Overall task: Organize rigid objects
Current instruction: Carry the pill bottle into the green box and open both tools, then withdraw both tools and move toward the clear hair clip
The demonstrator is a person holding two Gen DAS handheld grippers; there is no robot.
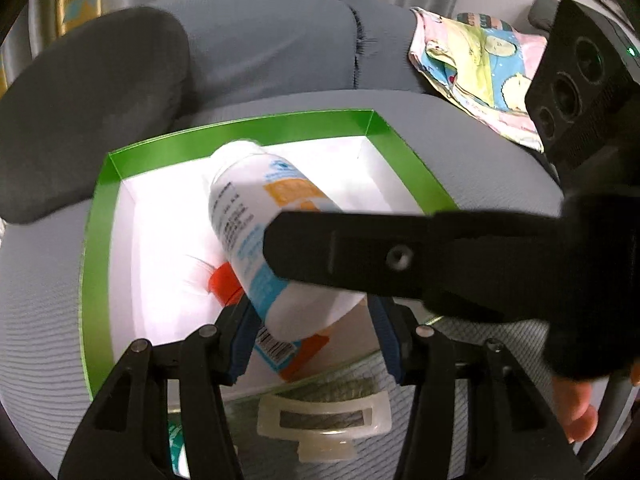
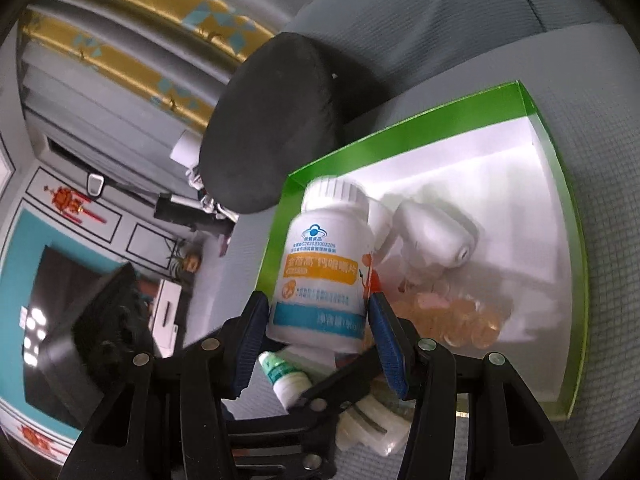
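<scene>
White bottle (image 2: 324, 268) label, right wrist view: blue round logo near top, small line beneath with number reading roughly "G20203300220…", orange band with large Chinese characters, partly legible "钙咀嚼片"; blue band at bottom with weight text, too blurred. Left wrist view: same bottle (image 1: 256, 216) text blurred; barcode (image 1: 276, 345) on packet below, digits unreadable.
</scene>
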